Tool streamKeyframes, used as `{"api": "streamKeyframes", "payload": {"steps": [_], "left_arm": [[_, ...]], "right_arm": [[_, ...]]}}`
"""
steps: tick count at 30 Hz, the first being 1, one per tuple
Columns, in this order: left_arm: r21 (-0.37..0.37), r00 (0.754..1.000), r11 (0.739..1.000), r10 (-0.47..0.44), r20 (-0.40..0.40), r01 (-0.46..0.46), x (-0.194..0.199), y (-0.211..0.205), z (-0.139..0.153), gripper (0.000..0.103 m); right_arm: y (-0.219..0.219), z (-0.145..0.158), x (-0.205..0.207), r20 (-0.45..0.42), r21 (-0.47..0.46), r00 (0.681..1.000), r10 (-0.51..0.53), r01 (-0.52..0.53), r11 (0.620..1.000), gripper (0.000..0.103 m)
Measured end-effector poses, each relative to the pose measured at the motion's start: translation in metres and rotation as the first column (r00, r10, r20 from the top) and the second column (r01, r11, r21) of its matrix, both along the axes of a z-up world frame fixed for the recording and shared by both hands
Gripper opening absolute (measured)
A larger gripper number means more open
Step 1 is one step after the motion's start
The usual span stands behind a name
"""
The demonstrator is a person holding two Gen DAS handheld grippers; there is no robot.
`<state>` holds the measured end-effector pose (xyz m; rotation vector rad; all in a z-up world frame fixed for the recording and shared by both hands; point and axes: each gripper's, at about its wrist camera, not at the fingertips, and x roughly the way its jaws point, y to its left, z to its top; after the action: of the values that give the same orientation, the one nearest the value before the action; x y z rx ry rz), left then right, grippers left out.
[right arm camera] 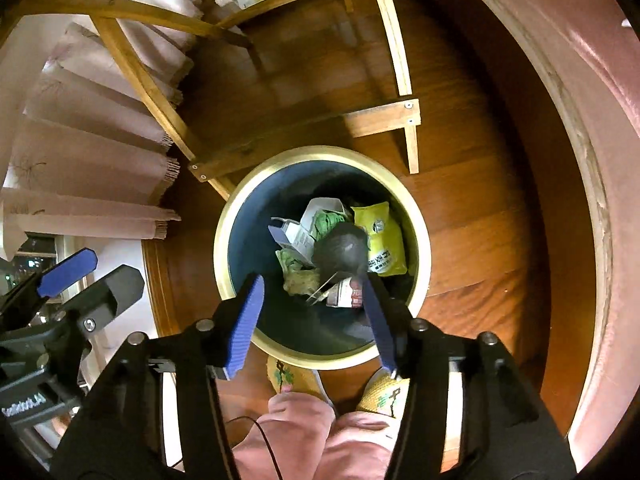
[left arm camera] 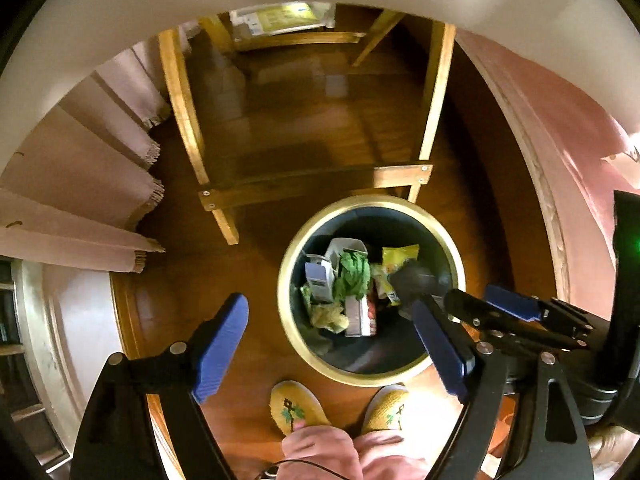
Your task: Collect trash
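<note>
A round dark bin with a gold rim (left arm camera: 288,312) (right arm camera: 224,240) stands on the wooden floor below both grippers. Inside lie a yellow packet (left arm camera: 400,256) (right arm camera: 380,240), a green crumpled wrapper (left arm camera: 352,276) (right arm camera: 326,220), a white carton (left arm camera: 320,276) (right arm camera: 296,240) and a red-and-white carton (left arm camera: 360,316) (right arm camera: 344,294). A dark grey crumpled ball (right arm camera: 342,254) (left arm camera: 416,280), blurred, is over the bin just past my right gripper (right arm camera: 313,280) (left arm camera: 476,300), which is open and apart from it. My left gripper (left arm camera: 328,304) (right arm camera: 112,276) is open and holds nothing.
A wooden chair frame (left arm camera: 312,184) (right arm camera: 304,132) stands just beyond the bin. Pale fringed curtains (left arm camera: 80,184) (right arm camera: 92,148) hang at the left. A pink surface (left arm camera: 560,120) curves along the right. The person's yellow slippers (left arm camera: 296,404) and pink trousers (right arm camera: 288,432) are at the bin's near side.
</note>
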<state>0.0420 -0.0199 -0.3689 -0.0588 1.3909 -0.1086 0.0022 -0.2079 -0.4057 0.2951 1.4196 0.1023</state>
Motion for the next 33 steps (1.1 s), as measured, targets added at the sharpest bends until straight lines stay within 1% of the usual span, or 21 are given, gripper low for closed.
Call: {"api": "streamKeyframes", "payload": {"steps": [5, 8, 12, 18, 23, 25, 30, 33], "left_arm": [[0.014, 1.000, 1.000, 0.010, 0.004, -0.010, -0.005, 0.014, 0.013, 0.086], [0.021, 1.000, 1.000, 0.013, 0.005, -0.013, -0.011, 0.018, 0.027, 0.086], [0.021, 1.000, 1.000, 0.021, 0.019, -0.022, -0.019, 0.026, 0.056, 0.086], [0.038, 0.999, 0.999, 0.028, 0.044, -0.030, -0.033, 0.033, 0.112, 0.086], [0.044, 0.997, 0.998, 0.043, 0.072, -0.046, -0.037, 0.036, 0.160, 0.086], [0.046, 0.995, 0.998, 0.049, 0.089, -0.053, -0.038, 0.038, 0.184, 0.086], [0.047, 0.989, 0.997, 0.059, 0.134, -0.066, -0.037, 0.044, 0.250, 0.086], [0.039, 0.986, 0.997, 0.064, 0.156, -0.071, -0.037, 0.049, 0.283, 0.086]], "right_arm": [[0.005, 0.009, -0.002, 0.005, -0.018, 1.000, -0.004, 0.005, 1.000, 0.058], [0.003, 0.020, -0.006, -0.005, -0.022, 0.999, -0.035, 0.035, 0.999, 0.060], [-0.003, 0.034, -0.013, -0.026, -0.007, 0.997, -0.079, 0.079, 0.997, 0.061], [0.000, 0.072, -0.025, -0.032, -0.017, 0.997, -0.065, 0.064, 0.998, 0.063], [0.003, 0.116, -0.032, -0.019, -0.023, 0.999, -0.051, 0.051, 0.998, 0.063], [0.004, 0.137, -0.034, -0.010, -0.028, 0.999, -0.038, 0.038, 0.999, 0.063], [0.007, 0.195, -0.037, 0.025, -0.038, 1.000, -0.001, 0.002, 0.999, 0.064], [0.010, 0.234, -0.038, 0.051, -0.037, 0.999, 0.017, -0.016, 0.999, 0.064]]}}
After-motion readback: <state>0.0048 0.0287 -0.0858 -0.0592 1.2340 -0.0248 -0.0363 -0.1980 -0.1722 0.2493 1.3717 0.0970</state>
